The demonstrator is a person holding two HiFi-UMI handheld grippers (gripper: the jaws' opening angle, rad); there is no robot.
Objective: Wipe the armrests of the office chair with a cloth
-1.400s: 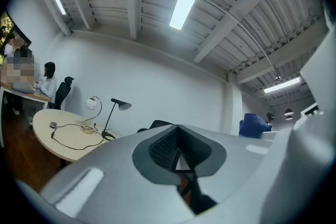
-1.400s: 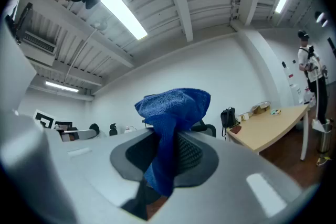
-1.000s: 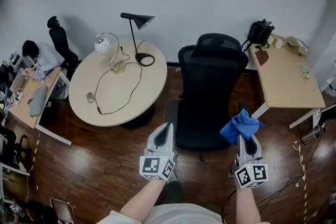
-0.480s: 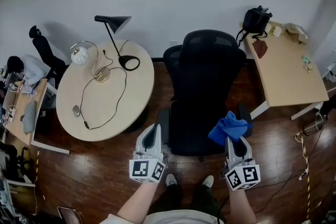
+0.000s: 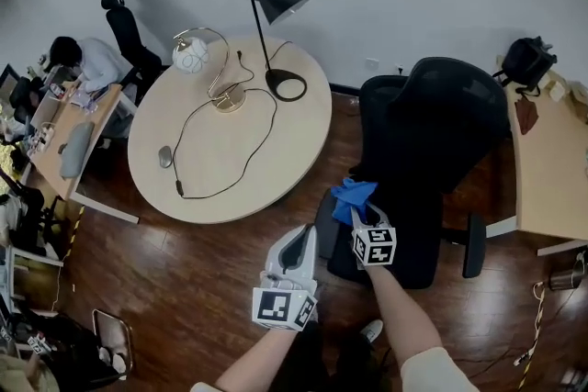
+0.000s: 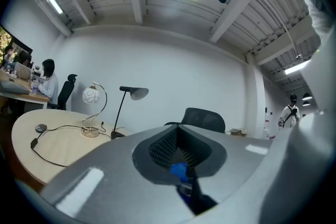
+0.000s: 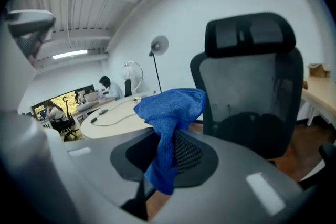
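The black office chair [image 5: 432,151] stands right of centre in the head view, with one armrest [image 5: 474,243] showing on its far side. My right gripper [image 5: 361,214] is shut on a blue cloth [image 5: 353,195], which sits over the chair's near side at the seat's left edge; the armrest there is hidden under it. In the right gripper view the cloth [image 7: 170,107] droops from the right gripper [image 7: 168,150], with the chair back [image 7: 252,86] behind. My left gripper [image 5: 296,245] hovers lower left of the chair, shut and holding nothing [image 6: 178,152].
A round beige table [image 5: 285,151] with a black desk lamp [image 5: 271,5], a globe lamp [image 5: 191,58], a cable and a mouse [image 5: 165,157] stands left of the chair. A wooden desk [image 5: 551,170] with a black bag [image 5: 528,60] is on the right. A person [image 5: 83,60] sits far left.
The view has swung left, so the chair now lies to the right. My right gripper has carried the cloth across from the chair's right side to its left side. The left gripper stays low.
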